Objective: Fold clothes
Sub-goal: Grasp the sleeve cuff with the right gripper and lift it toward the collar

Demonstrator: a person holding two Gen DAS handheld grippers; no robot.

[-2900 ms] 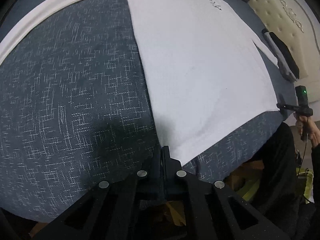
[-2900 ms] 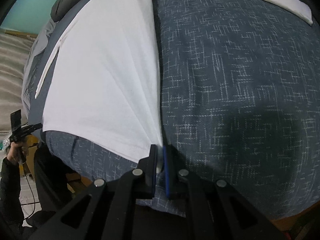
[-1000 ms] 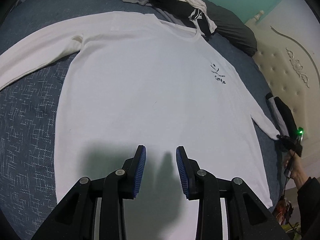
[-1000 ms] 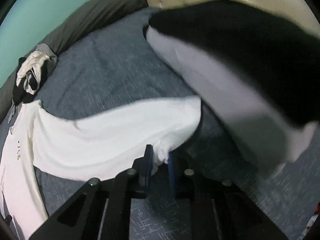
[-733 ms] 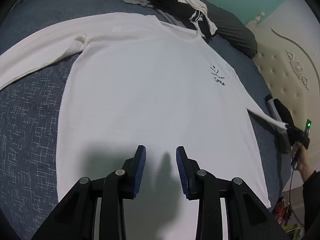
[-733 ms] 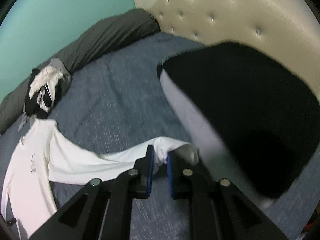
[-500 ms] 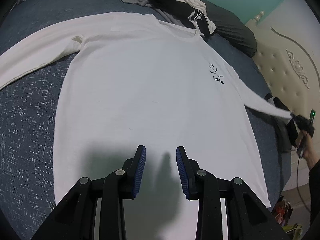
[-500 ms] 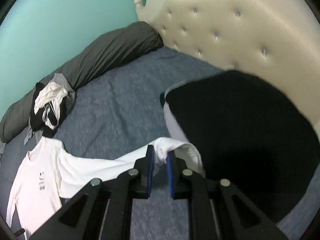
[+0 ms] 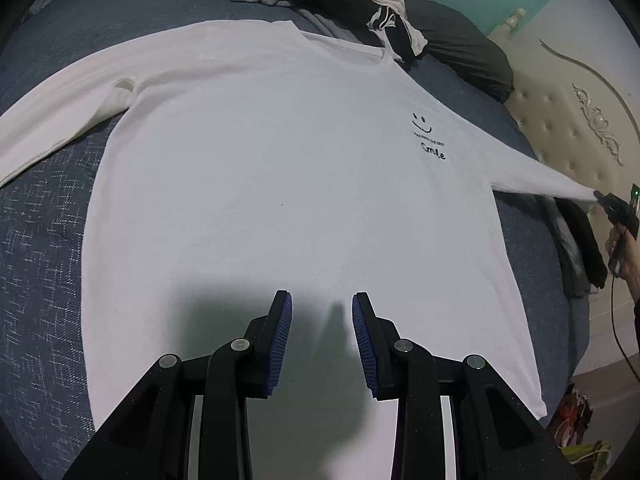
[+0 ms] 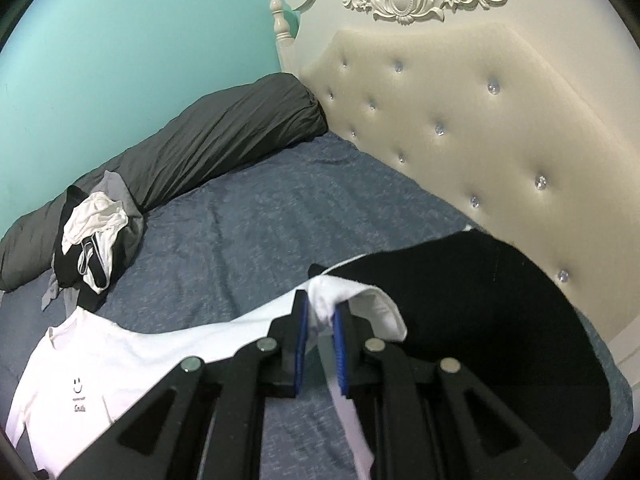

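Note:
A white long-sleeved shirt [image 9: 280, 152] with a small smile print lies face up, spread flat on the blue bed. My left gripper [image 9: 322, 304] is open and empty, hovering over the shirt's lower middle. My right gripper [image 10: 320, 312] is shut on the cuff of the shirt's sleeve [image 10: 328, 300] and holds it raised above the bed, the sleeve stretched out from the body [image 10: 80, 368]. The right gripper also shows in the left wrist view [image 9: 612, 208] at the far right with the sleeve [image 9: 540, 176] taut.
A pile of black, white and grey clothes [image 9: 360, 4] lies beyond the collar. A dark grey duvet roll [image 10: 208, 136] runs along the teal wall. A black garment [image 10: 500, 320] lies by the tufted cream headboard [image 10: 460, 100]. The bed edge is at right.
My right gripper has lifted the sleeve cuff up and away from the black garment, pulling the sleeve straight. My left gripper, shut on the hem earlier, now stays open over the shirt.

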